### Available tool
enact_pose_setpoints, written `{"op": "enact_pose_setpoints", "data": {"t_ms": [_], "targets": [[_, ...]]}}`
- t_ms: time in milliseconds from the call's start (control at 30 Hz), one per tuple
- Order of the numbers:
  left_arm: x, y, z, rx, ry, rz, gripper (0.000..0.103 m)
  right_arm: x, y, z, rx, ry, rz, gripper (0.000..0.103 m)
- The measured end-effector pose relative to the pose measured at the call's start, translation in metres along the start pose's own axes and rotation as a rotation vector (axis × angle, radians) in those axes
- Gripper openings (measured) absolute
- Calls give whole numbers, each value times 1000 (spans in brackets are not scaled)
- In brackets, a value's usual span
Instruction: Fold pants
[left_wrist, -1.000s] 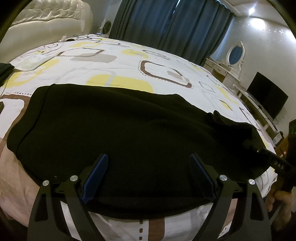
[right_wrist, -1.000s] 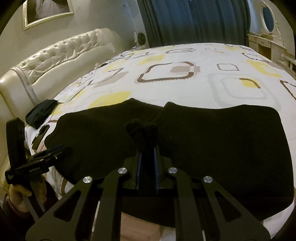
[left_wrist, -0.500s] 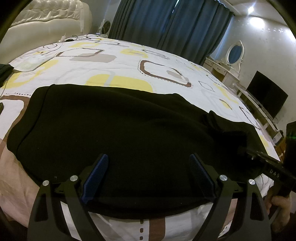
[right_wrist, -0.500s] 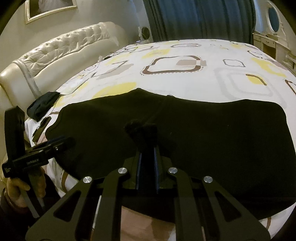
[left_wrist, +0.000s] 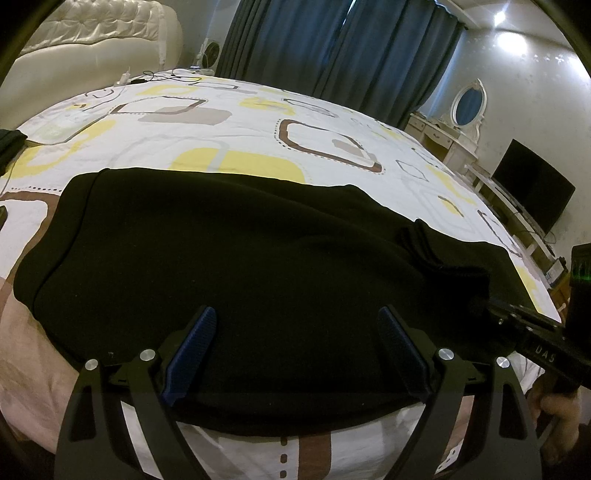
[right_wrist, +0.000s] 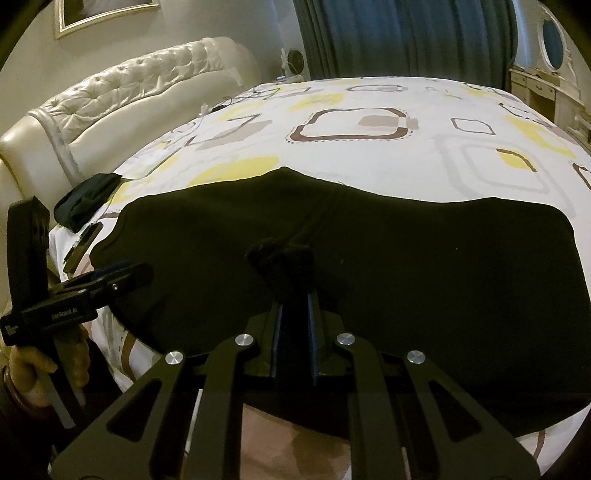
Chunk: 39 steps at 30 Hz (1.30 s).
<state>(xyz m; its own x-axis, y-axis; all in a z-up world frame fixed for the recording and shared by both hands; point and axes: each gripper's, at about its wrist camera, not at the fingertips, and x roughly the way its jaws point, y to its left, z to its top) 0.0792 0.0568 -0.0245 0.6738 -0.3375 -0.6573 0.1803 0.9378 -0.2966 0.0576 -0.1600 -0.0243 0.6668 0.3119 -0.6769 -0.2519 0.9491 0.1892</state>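
Black pants (left_wrist: 229, 258) lie spread across the near part of a patterned bed; they also fill the right wrist view (right_wrist: 424, 280). My left gripper (left_wrist: 295, 321) is open, its blue-padded fingers (left_wrist: 195, 339) spread wide just above the pants' near edge, holding nothing. My right gripper (right_wrist: 293, 291) is shut on a bunched pinch of the pants (right_wrist: 277, 254) and lifts it slightly. The right gripper also shows at the right edge of the left wrist view (left_wrist: 484, 306), and the left gripper at the left of the right wrist view (right_wrist: 125, 275).
The bedsheet (left_wrist: 258, 122) is white with yellow and brown squares. A dark cloth (right_wrist: 86, 199) and a flat dark device (right_wrist: 83, 242) lie near the cream headboard (right_wrist: 122, 92). Cables (left_wrist: 159, 75) lie at the far side. A dresser and TV (left_wrist: 532, 190) stand right.
The right gripper has carried its pinch of pants a little further over the garment. The left gripper has stayed open and hardly moved.
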Motion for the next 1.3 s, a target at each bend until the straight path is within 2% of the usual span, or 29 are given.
{"op": "enact_pose_setpoints", "data": {"t_ms": [800,1167,1300], "targets": [[2,1,-4,15,6,3,88,9,8,-6,-43,41,-15,17],[1,2,-4,25,11,4,88,10,20,-12,-78,58,-8,38],[0,6,-4,8,12,-8,88,8,25,-13,-98,62,-15,40]]}}
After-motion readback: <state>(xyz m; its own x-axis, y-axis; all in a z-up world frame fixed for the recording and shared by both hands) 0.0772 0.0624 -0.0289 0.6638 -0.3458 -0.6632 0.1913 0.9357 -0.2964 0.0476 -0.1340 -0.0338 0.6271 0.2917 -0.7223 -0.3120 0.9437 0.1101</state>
